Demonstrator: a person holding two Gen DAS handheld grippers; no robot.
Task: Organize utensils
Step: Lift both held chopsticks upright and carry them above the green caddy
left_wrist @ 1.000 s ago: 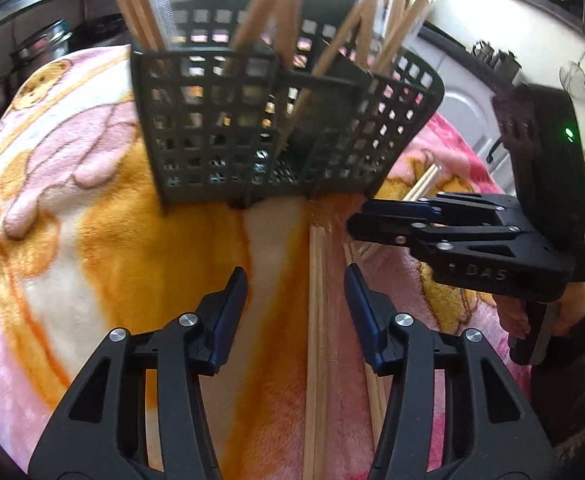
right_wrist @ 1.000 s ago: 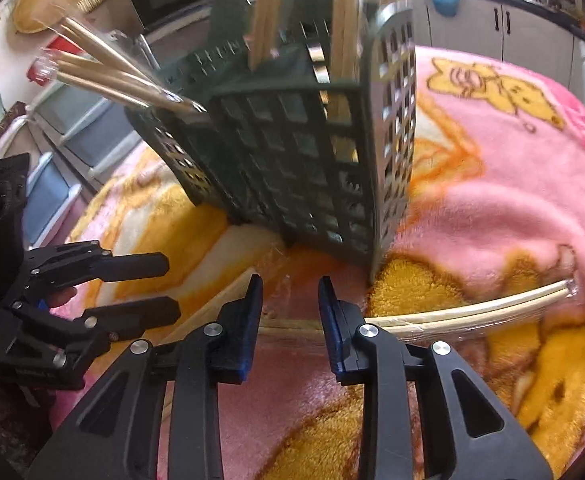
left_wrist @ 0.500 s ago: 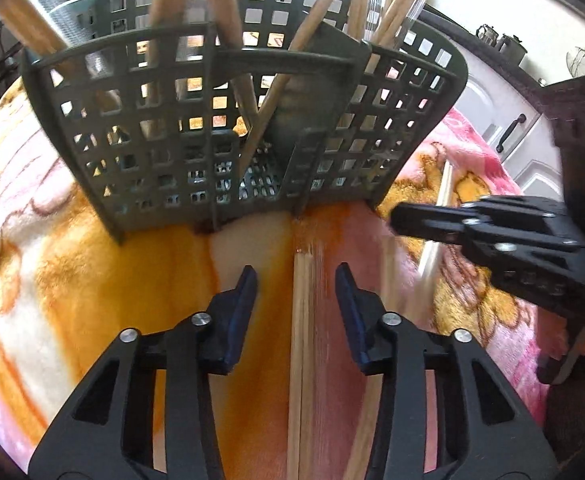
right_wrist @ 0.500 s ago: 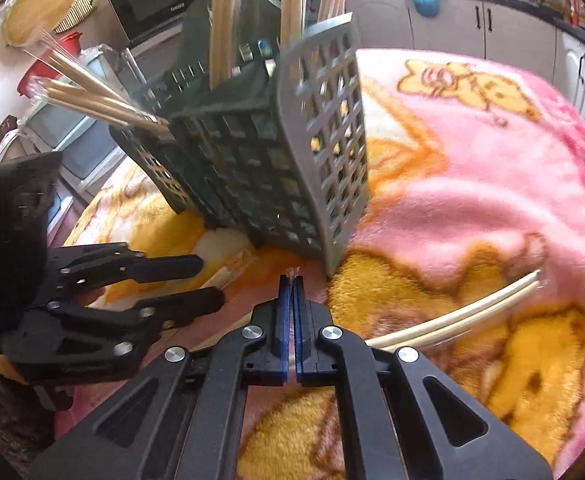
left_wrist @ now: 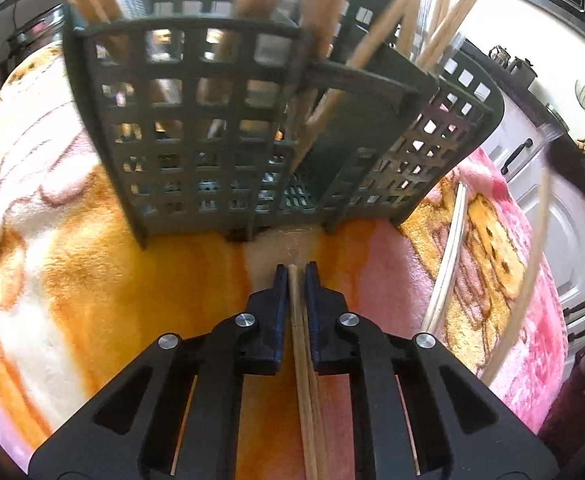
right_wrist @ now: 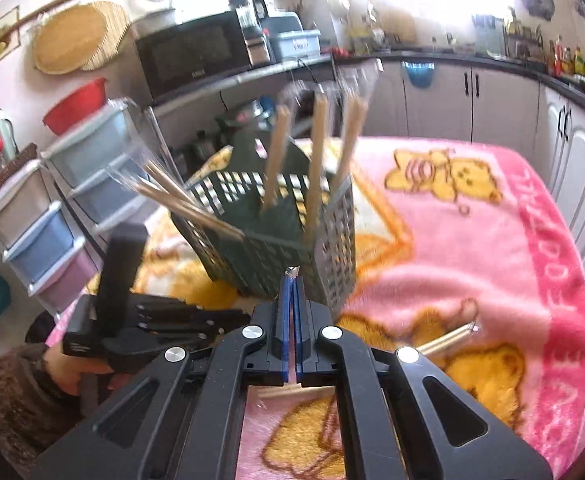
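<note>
1. Step in hand: pickup. The left gripper [left_wrist: 295, 276] fingers are clamped on a wooden chopstick pair [left_wrist: 304, 360] lying on the blanket-covered surface [left_wrist: 72, 280], just in front of the utensil basket [left_wrist: 212, 140].
2. The right gripper [right_wrist: 291, 284] fingers are closed on a thin wrapped chopstick pair [right_wrist: 292, 271].
3. Next move, judged: raise each pair above the basket rim, tip it upright and lower it into a compartment.
4. Basket contents: chopsticks standing in several compartments. Another pair [right_wrist: 448, 338] lies loose on the blanket.

Left tongs [left_wrist: 295, 276] point steeply downward, pads pinched together; right tongs [right_wrist: 291, 286] are clamped tight, angled gently down.
</note>
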